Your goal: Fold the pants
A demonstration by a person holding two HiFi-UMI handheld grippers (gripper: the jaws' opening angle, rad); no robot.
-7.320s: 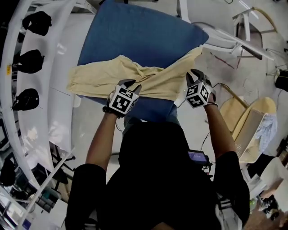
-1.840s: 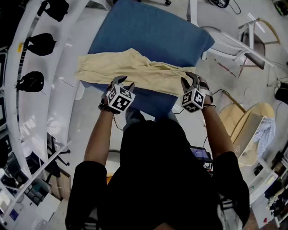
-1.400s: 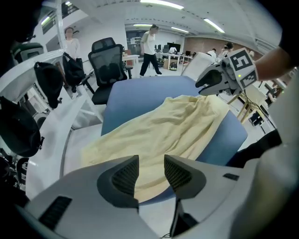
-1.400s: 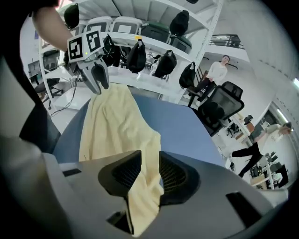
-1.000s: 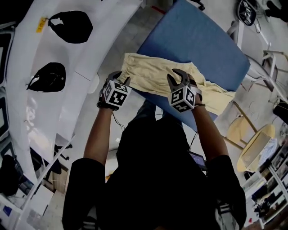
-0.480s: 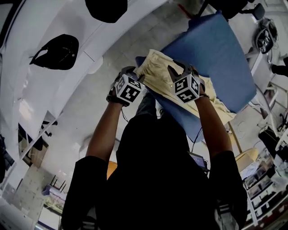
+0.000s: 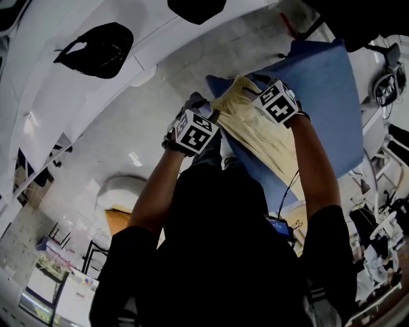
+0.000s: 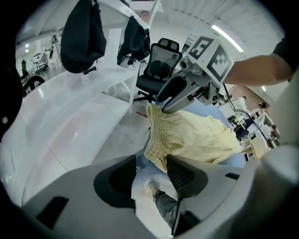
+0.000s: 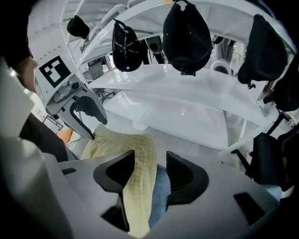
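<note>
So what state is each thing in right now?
pants: spread along the blue table, one end at its corner
left tool: jaws just opened, apart, pants edge at their tips
right tool: jaws just opened, pants cloth loose between them
black caps: hanging from the white rack

In the head view, the person's head and shoulders (image 7: 217, 255) are covering the near end of the pants (image 7: 255, 128) and much of the blue table (image 7: 326, 96). The top edge is cutting off 1 black cap (image 7: 198, 7). Clutter (image 7: 383, 211) at the right edge is showing too small to identify. In the right gripper view, the pants' hanging end is running out at the bottom edge.
</note>
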